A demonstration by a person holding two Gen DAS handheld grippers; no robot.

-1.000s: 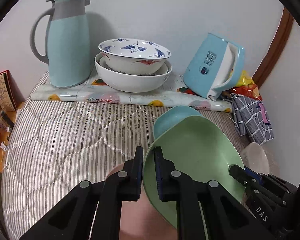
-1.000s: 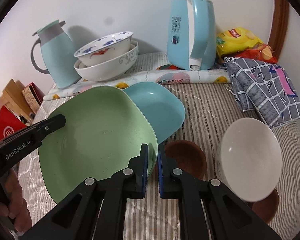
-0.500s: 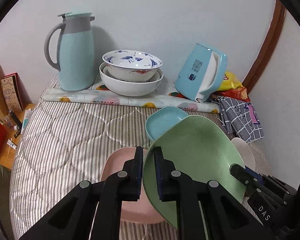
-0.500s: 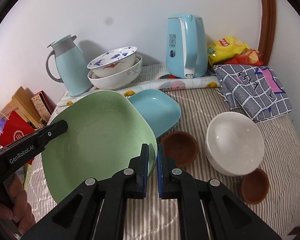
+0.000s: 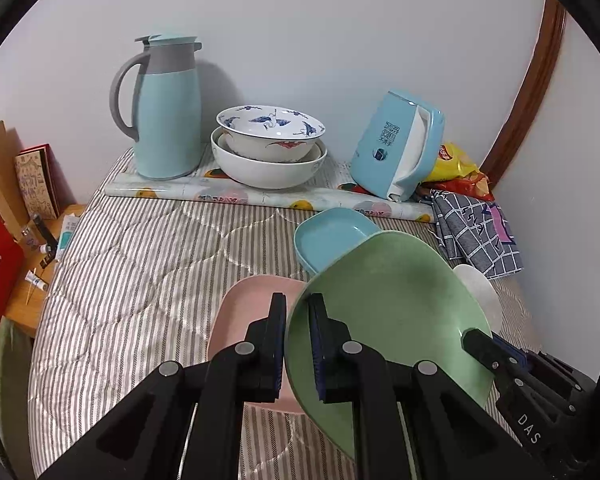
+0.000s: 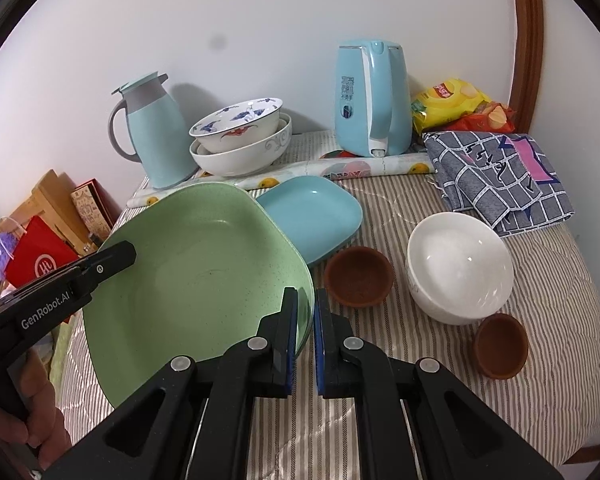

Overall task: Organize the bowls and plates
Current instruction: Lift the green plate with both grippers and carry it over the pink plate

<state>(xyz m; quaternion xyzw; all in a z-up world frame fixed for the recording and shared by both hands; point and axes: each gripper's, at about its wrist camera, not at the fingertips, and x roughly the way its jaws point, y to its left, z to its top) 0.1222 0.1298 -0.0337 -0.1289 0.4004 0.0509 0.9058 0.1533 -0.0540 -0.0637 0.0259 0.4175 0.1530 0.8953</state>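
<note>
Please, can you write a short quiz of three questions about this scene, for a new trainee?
1. True or false: only one gripper holds the green plate.
2. Which plate lies flat beside the brown cups? A) pink B) blue C) white
3. Fill in: the painted bowl sits inside a plain ____ bowl.

Key:
1. False: the left gripper and right gripper each pinch its rim.
2. B, the blue plate.
3. white

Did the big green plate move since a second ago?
Yes. The green plate came up and back, away from the blue plate, which stayed on the bed.
</note>
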